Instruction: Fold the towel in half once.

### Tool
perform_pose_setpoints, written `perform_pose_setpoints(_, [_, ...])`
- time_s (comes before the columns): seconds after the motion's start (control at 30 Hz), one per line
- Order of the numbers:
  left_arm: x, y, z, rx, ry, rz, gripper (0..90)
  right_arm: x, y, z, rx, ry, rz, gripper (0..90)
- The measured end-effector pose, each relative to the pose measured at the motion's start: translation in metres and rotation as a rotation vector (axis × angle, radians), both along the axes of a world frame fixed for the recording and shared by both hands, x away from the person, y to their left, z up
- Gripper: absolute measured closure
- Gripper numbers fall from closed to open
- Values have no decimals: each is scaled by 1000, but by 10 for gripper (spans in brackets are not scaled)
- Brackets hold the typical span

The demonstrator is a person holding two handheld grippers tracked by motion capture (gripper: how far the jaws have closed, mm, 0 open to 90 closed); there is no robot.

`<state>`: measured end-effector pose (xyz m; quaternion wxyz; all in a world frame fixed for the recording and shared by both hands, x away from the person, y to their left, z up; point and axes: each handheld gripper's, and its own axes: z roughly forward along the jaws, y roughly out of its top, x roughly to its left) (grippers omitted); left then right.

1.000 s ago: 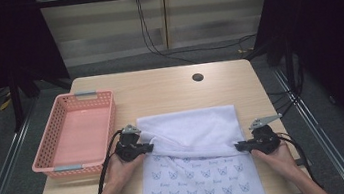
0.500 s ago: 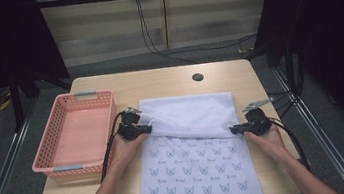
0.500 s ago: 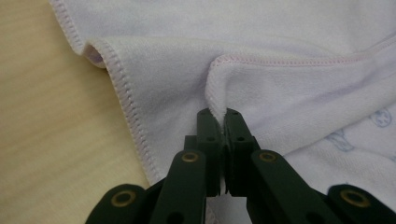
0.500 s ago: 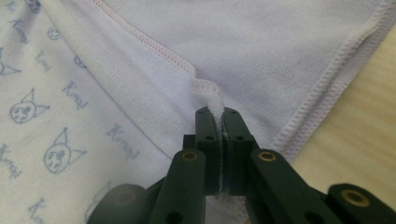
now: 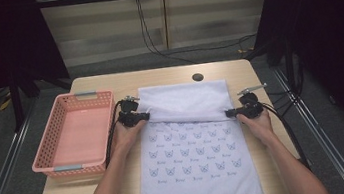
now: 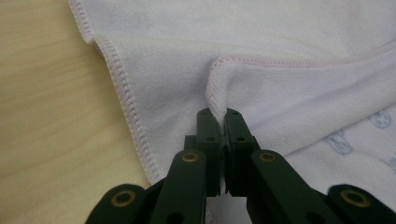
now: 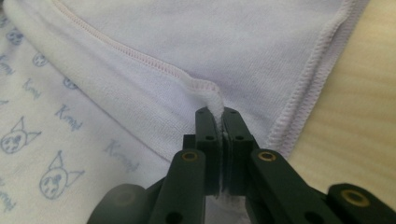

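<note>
Both the left gripper (image 5: 143, 116) and right gripper (image 5: 232, 113) have fingers clamped on the towel's (image 5: 197, 167) folded-over edge mid-worktop (image 5: 108, 87), a fold in progress that likely next needs that edge drawn evenly toward the person.

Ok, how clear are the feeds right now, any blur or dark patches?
High view: the table is evenly lit, surroundings are dark, the image is slightly soft. Left gripper view: towel stitching is sharp, the near jaws are soft. Right gripper view: stitching is sharp, the lower-left cat print is slightly blurred; no glare.
</note>
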<state>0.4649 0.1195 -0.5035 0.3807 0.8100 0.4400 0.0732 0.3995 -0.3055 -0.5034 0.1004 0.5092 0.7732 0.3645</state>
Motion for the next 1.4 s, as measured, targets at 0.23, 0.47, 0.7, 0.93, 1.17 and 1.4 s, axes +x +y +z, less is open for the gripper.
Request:
perform_pose_setpoints(0.23, [-7, 1, 16, -3, -13, -14, 871, 10, 3, 8, 1, -23, -10, 874])
perform_pose_setpoints(0.47, [-31, -4, 66, -48, -106, -64, 870, -2, -12, 67, 86, -174, 10, 874])
perform_pose_setpoints(0.7, [-63, 19, 104, -161, -183, -102, 869, -24, -21, 104, 146, -243, 50, 873])
perform_pose_setpoints(0.93, [-92, 27, 122, -210, -232, -141, 869, -46, -23, 118, 187, -278, 90, 873])
perform_pose_setpoints(1.17, [-128, 39, 134, -250, -262, -176, 868, -78, -26, 134, 220, -311, 139, 873])
perform_pose_setpoints(1.4, [-158, 46, 106, -224, -219, -204, 864, -115, -21, 124, 204, -291, 198, 872])
